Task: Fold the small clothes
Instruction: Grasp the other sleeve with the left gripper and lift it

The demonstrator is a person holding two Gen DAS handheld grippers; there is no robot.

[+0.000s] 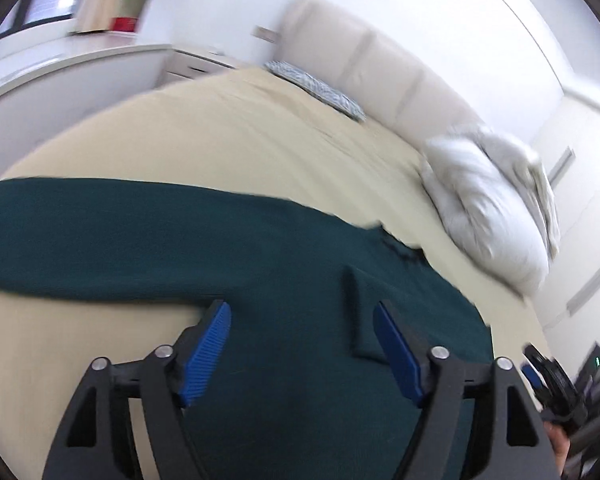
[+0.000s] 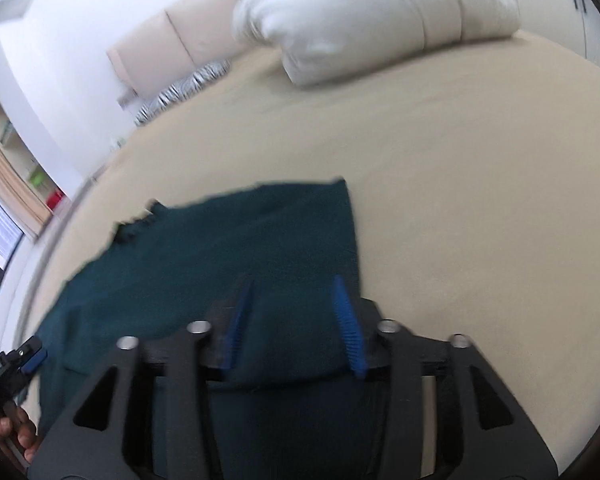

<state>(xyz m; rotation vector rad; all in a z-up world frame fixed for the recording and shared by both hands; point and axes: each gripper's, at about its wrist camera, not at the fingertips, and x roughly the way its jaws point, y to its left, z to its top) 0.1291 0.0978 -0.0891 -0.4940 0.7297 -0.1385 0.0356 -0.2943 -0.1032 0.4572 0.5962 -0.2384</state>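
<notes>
We find the dark green garment point(image 1: 260, 248) flat on the bed point(image 1: 228, 144), below the white pillow point(image 1: 484, 216); one fold seems laid; both hand-held grippers, left point(image 1: 302, 354) and right point(image 2: 296, 328), gape, gripping nothing; further folds remain.

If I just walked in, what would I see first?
A big dark green garment spread flat on the beige bed, right in front. The open left gripper and the open right gripper, both with blue pads, hang just above it, gripping nothing. Farther back, a puffy white pillow lies near the cream headboard.
</notes>
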